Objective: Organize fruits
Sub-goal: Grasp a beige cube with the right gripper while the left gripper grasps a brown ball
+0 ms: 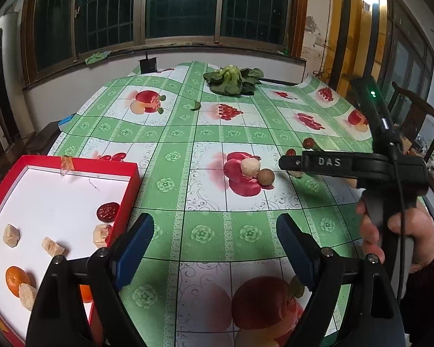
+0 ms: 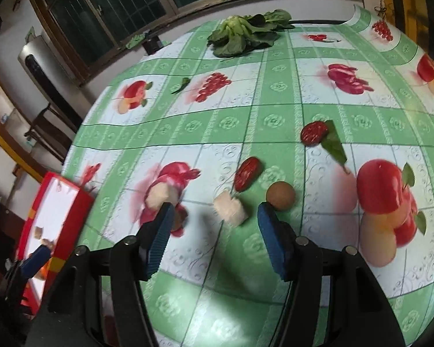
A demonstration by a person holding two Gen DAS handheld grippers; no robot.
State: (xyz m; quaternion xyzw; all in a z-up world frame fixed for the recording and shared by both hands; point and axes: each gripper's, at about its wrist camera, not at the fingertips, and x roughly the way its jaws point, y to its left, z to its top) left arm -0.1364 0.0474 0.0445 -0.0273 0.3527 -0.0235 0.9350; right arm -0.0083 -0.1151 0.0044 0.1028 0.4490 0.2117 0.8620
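A red box with a white floor (image 1: 58,202) sits at the table's left; it holds an orange (image 1: 16,280), several pale fruit chunks (image 1: 11,235) and a dark red slice (image 1: 107,212). My left gripper (image 1: 214,248) is open and empty, just right of the box. On the cloth lie a pale peeled fruit (image 1: 250,167) and a brown round fruit (image 1: 266,177). My right gripper (image 2: 214,231) is open, with a pale chunk (image 2: 230,208) just ahead between its fingers, not touching. A brown round fruit (image 2: 280,196) and two red slices (image 2: 247,173) (image 2: 314,132) lie beyond.
A leafy green vegetable (image 1: 231,79) lies at the table's far side, with a small black box (image 1: 147,65) at the far edge. A loose green leaf (image 2: 334,144) lies by the far red slice. The right gripper's handle and hand (image 1: 390,190) show at the right.
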